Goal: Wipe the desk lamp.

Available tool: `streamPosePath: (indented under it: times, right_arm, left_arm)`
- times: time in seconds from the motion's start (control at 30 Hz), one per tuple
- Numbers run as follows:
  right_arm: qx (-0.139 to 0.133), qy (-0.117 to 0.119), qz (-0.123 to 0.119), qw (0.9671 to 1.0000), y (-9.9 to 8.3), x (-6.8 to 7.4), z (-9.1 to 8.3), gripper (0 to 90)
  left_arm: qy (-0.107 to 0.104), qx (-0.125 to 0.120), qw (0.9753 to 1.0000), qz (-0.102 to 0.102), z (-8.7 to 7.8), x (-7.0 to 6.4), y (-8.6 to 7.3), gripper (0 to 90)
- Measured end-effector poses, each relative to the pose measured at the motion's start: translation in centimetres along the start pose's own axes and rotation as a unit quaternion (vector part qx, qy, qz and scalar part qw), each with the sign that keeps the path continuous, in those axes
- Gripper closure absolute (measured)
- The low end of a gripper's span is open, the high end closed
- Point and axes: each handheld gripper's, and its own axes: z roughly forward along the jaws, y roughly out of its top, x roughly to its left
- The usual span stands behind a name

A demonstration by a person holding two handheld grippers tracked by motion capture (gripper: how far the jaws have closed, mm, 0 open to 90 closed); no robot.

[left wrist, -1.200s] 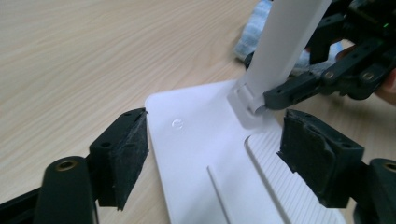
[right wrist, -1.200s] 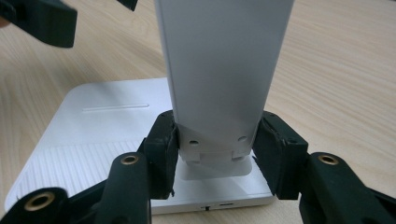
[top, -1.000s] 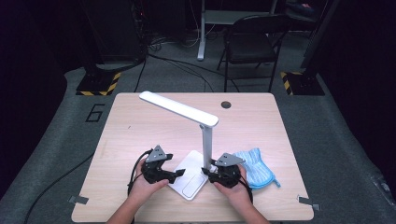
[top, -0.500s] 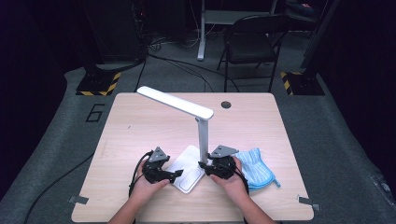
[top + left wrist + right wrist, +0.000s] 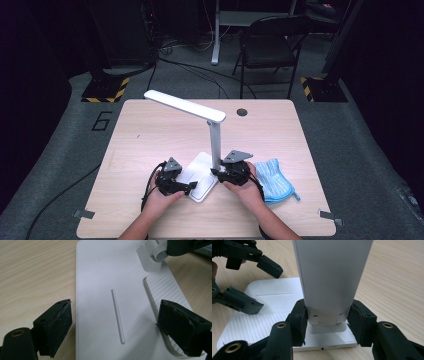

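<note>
A white desk lamp stands near the table's front, with a flat base [image 5: 199,176], an upright post [image 5: 215,145] and a long head [image 5: 184,106] reaching back-left. My right gripper [image 5: 225,175] is shut on the foot of the lamp post [image 5: 329,285], with one pad pressed on each side of it [image 5: 327,321]. My left gripper [image 5: 186,187] is open at the base's left front. Its jaws straddle the lamp base [image 5: 100,290], one at each long edge, without a clear squeeze. The left gripper [image 5: 263,288] also appears open over the base in the right gripper view.
A crumpled blue cloth [image 5: 273,180] lies on the wooden table [image 5: 150,135] just right of my right hand. A round cable hole [image 5: 242,112] sits at the back edge. A black folding chair [image 5: 267,47] stands beyond the table.
The lamp has shifted slightly left and back, its head swinging a little farther left. Both grippers have stayed at the base, following it.
</note>
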Motion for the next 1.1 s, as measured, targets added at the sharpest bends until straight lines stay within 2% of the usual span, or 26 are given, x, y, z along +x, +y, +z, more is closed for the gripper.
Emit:
streamPosePath:
  times: [0.03, 0.1, 0.17, 0.27, 0.3, 0.33, 0.43, 0.7, 0.77, 0.9, 0.97, 1.1]
  right_arm:
    - [-0.002, -0.002, 0.001, 1.0, 0.0, 0.0, 0.1, 51.5]
    - [-0.002, 0.0, -0.001, 1.0, 0.0, -0.2, 0.2, 51.5]
    - [-0.002, -0.001, -0.002, 1.0, 0.1, -0.2, 0.2, 51.5]
    - [-0.002, -0.002, 0.001, 1.0, 0.2, -0.2, 0.4, 51.4]
    - [-0.001, -0.001, 0.002, 1.0, 0.2, -0.2, 0.4, 51.4]
    - [-0.001, -0.003, 0.001, 1.0, 0.2, -0.2, 0.4, 51.3]
    - [-0.002, 0.003, 0.005, 1.0, 0.3, -0.3, 0.5, 51.0]
    - [-0.003, 0.0, 0.008, 1.0, 0.3, -0.4, 0.5, 50.7]
    - [-0.004, 0.001, 0.009, 1.0, 0.2, -0.3, 0.6, 50.7]
    - [-0.001, -0.001, 0.016, 0.9999, 0.2, -0.3, 0.5, 50.7]
    - [-0.001, -0.001, 0.016, 0.9999, 0.2, -0.2, 0.5, 50.6]
    - [-0.001, 0.001, 0.019, 0.9998, 0.2, -0.3, 0.5, 50.5]
  left_arm:
    - [-0.007, 0.0, 1.0, -0.003, -0.1, 0.0, 0.1, 12.1]
    - [-0.004, -0.002, 1.0, 0.002, -0.2, -0.2, 0.3, 11.4]
    - [-0.014, -0.01, 0.9998, -0.005, -0.1, -0.4, 0.4, 10.8]
    - [-0.016, -0.002, 0.9998, 0.006, 0.0, -1.0, 0.6, 8.2]
    - [-0.015, -0.006, 0.9999, 0.0, 0.3, -1.4, 0.5, 7.4]
    - [-0.011, 0.0, 0.9999, 0.01, 0.4, -1.5, 0.6, 6.3]
    - [-0.001, 0.002, 0.9998, 0.018, 0.6, -1.8, 0.6, 3.8]
    - [0.004, 0.002, 0.9998, 0.02, 1.0, -2.1, 0.7, 0.1]
    - [0.01, 0.009, 0.9992, 0.037, 1.1, -2.3, 0.7, 0.2]
    - [0.013, 0.003, 0.9993, 0.034, 1.2, -2.4, 0.7, 0.0]
    - [0.014, 0.003, 0.999, 0.043, 1.3, -2.7, 0.7, 0.0]
    - [0.012, 0.0, 0.999, 0.044, 1.5, -2.8, 0.8, 0.0]
